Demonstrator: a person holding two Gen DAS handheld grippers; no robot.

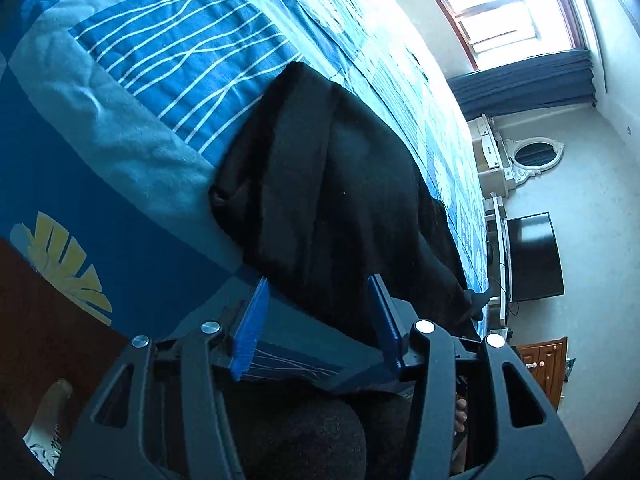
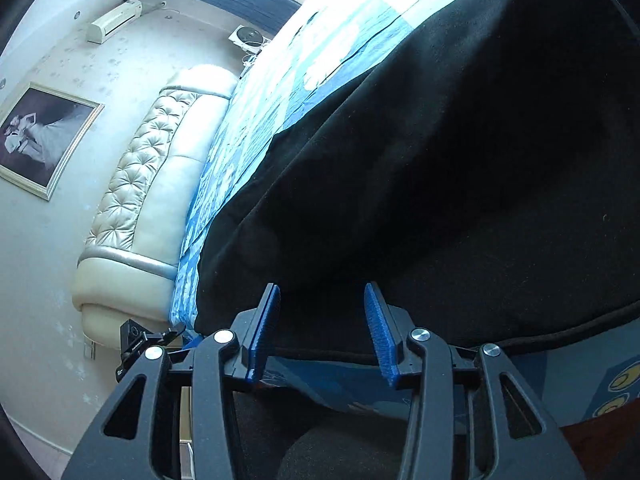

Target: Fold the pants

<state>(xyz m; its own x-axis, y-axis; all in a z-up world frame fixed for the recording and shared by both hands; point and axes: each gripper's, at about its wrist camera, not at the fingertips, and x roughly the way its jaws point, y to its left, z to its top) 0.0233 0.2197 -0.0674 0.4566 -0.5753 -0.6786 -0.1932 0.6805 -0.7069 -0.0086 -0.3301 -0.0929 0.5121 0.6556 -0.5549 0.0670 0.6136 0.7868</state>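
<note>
Hovering both released, my left gripper [image 1: 318,304] and right gripper [image 2: 322,308] flank the black pants' [image 1: 320,168] near edge for folding.

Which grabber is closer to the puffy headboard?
Right. The right gripper sits at the pants' edge with the headboard close by. The left gripper faces the TV; no headboard in its view.

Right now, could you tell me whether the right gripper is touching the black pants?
Cannot tell. In the right wrist view the right gripper stands open at the black pants' hem.
</note>
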